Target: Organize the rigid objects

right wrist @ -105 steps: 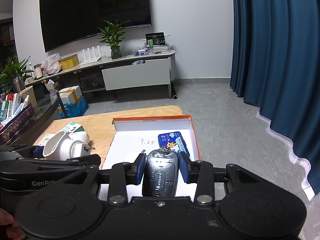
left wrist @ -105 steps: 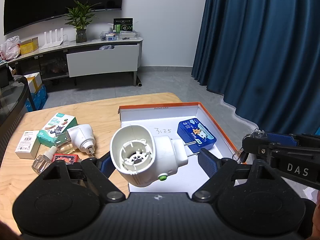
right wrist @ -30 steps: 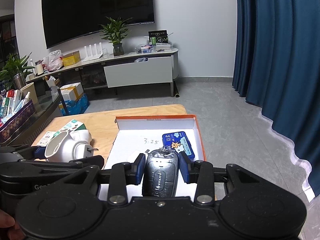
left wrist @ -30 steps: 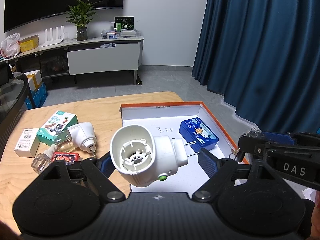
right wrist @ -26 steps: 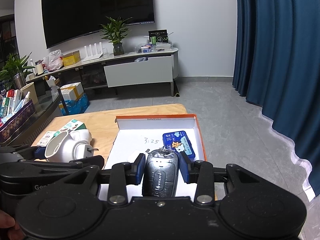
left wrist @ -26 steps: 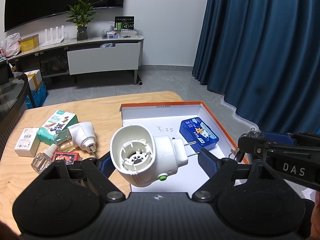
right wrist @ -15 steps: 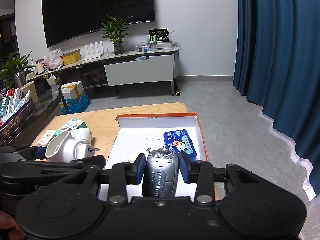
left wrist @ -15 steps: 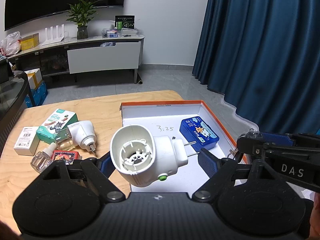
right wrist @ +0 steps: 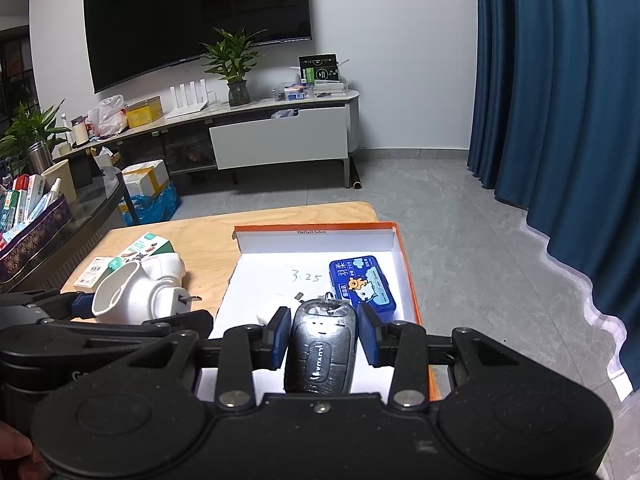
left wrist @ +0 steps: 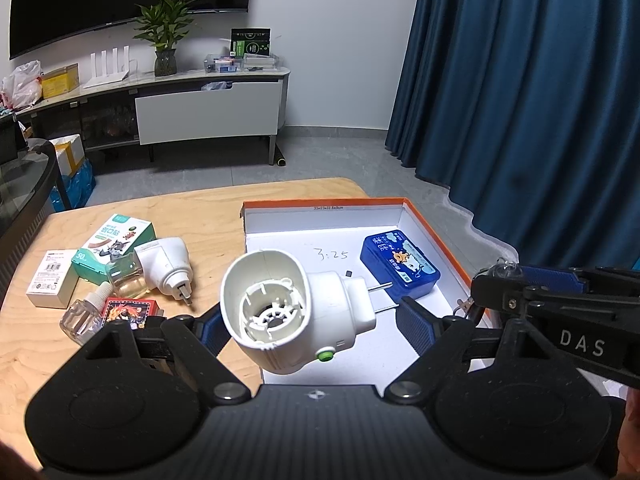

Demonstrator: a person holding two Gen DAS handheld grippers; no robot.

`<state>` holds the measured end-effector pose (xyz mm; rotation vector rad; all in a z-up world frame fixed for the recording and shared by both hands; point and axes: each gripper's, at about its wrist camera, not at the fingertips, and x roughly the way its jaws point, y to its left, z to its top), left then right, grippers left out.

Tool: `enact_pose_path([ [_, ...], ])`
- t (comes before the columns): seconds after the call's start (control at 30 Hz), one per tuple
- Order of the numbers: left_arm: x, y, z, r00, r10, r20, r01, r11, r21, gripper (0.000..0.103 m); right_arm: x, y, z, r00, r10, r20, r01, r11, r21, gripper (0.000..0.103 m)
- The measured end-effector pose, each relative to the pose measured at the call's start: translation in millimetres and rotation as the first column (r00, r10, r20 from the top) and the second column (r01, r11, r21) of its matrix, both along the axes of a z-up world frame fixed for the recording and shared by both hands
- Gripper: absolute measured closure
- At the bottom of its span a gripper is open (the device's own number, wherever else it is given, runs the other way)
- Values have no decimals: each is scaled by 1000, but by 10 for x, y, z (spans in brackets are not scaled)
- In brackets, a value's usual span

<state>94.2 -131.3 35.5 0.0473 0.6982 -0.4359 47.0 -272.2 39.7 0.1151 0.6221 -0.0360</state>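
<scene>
Nearest the left wrist camera, the left gripper (left wrist: 310, 320) carries a white plug-in vaporizer (left wrist: 292, 312). Its hollow mouth faces the lens and its 2 prongs point right, toward the right-hand finger pad. That pad stands clear of the body, so the jaws look spread wider than the shell; how it is actually being gripped I cannot tell.

In the right wrist view, the right gripper (right wrist: 323, 330) pinches a dark car key fob (right wrist: 322, 346) between its 2 blue pads, which press on both flanks. It hangs above the near end of the orange-rimmed box (right wrist: 406, 264).

Next out, on the box's white floor, a small white item (right wrist: 276, 306) lies just beyond the fob, and a blue tin (left wrist: 398, 264) sits near the right wall. The handwritten "3:25" shows on bare floor to the tin's left.

To the left, on the wooden table (left wrist: 208, 216), 5 things wait outside the box:
- a red card pack (left wrist: 128, 308) and a clear bottle (left wrist: 86, 312), nearest
- a second white vaporizer (left wrist: 164, 264) with its refill bottle attached, lying on its side
- a white carton (left wrist: 52, 278) and a green carton (left wrist: 114, 246), farthest left

I judge the sorting under half done: 2 pieces are boxed, 2 are in hand over or beside the box, and 5 are untouched. Setting down the fob and the vaporizer looks like the next step.
</scene>
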Motion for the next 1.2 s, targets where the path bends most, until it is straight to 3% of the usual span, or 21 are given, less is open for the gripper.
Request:
enact_pose_path([
  [0.87, 26, -27, -35, 1000, -4, -11, 4, 1000, 10, 16, 9, 3, 1, 1000, 0, -9, 0, 1000, 2, 58],
  [1.2, 70, -31, -94, 1000, -7, -27, 8, 1000, 11, 16, -162, -63, -98, 999, -14, -36, 15, 1000, 18, 58],
])
